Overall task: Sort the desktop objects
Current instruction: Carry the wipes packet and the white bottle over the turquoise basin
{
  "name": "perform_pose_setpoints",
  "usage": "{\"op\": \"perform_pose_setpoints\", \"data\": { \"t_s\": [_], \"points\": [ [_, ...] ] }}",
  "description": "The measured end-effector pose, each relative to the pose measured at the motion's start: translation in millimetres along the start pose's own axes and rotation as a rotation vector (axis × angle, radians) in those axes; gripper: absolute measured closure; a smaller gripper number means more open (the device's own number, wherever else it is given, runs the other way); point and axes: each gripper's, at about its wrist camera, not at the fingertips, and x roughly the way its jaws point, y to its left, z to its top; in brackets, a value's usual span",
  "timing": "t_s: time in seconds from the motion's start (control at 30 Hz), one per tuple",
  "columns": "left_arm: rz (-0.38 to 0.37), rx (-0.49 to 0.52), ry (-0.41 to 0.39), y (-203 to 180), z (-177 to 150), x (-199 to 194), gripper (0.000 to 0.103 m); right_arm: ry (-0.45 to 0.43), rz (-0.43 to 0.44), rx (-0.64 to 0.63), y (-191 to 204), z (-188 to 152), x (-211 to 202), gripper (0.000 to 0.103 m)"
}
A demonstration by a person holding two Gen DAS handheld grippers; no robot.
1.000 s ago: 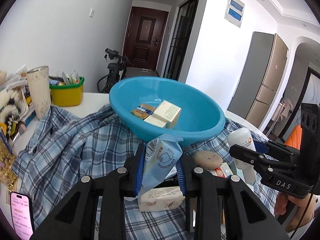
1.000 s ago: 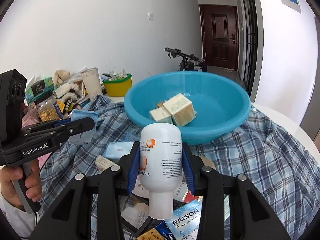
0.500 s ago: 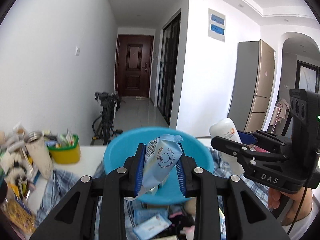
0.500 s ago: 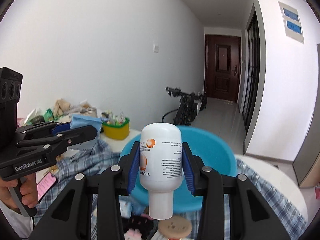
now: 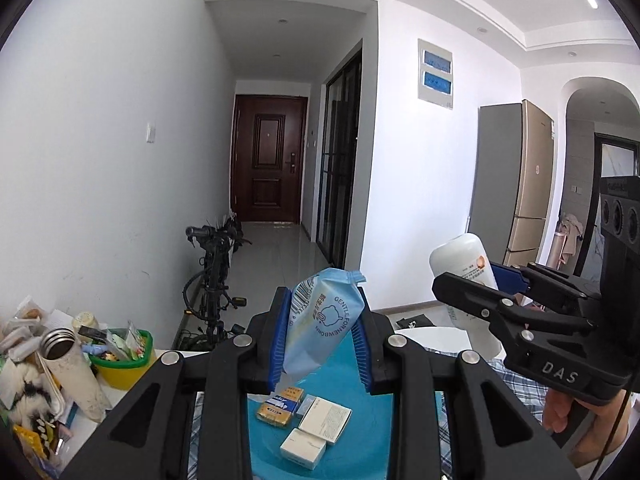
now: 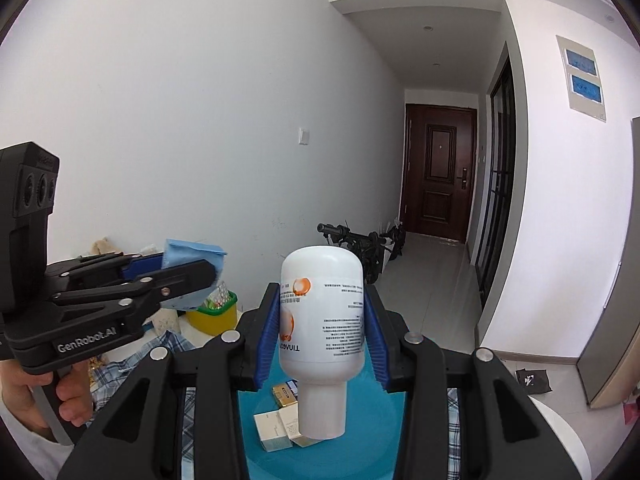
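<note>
My left gripper (image 5: 320,334) is shut on a light blue wipes packet (image 5: 322,322) and holds it above the blue basin (image 5: 372,432). My right gripper (image 6: 322,326) is shut on a white lotion bottle (image 6: 322,320), cap down, also above the basin (image 6: 368,436). Several small boxes (image 5: 308,424) lie in the basin. In the left wrist view the right gripper (image 5: 496,292) with the bottle (image 5: 462,264) is at the right. In the right wrist view the left gripper (image 6: 176,270) with the packet (image 6: 192,252) is at the left.
A blue plaid cloth (image 6: 176,344) covers the white table (image 5: 432,336). A yellow-green bin (image 5: 122,360), a steel tumbler (image 5: 74,376) and cluttered snack items (image 5: 24,412) stand at the left. A bicycle (image 5: 214,276) leans by the wall beyond.
Both grippers have risen and moved forward with their loads; the basin has dropped low in both views and its inside with the boxes now lies right under the fingers.
</note>
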Motion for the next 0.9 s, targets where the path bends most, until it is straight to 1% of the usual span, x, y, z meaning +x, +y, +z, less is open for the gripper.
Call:
{"op": "perform_pose_setpoints", "data": {
  "t_s": [0.2, 0.27, 0.37, 0.43, 0.6, 0.73, 0.9],
  "points": [
    [0.000, -0.016, 0.093, 8.9, -23.5, 61.0, 0.072, 0.078, 0.017, 0.038, -18.1, -27.3, 44.0, 0.065],
    [0.005, -0.022, 0.123, 11.1, -32.7, 75.4, 0.072, 0.107, 0.023, 0.061, -25.9, -37.0, 58.6, 0.065],
    [0.028, -0.017, 0.151, 12.3, -47.4, 92.5, 0.072, 0.130, 0.031, 0.086, -35.3, -47.1, 70.1, 0.065],
    [0.040, -0.014, 0.185, 12.7, -54.3, 104.6, 0.072, 0.127, 0.020, 0.087, -37.4, -51.4, 71.1, 0.065],
    [0.056, -0.018, 0.192, 15.1, -59.8, 114.8, 0.072, 0.145, 0.012, 0.068, -36.7, -57.6, 76.2, 0.065],
    [0.082, 0.010, 0.205, 15.0, -65.5, 121.4, 0.072, 0.161, 0.011, 0.078, -43.7, -60.9, 78.2, 0.065],
    [0.094, 0.025, 0.213, 15.0, -70.4, 123.0, 0.072, 0.159, -0.005, 0.077, -45.1, -60.6, 75.7, 0.065]
  ]
}}
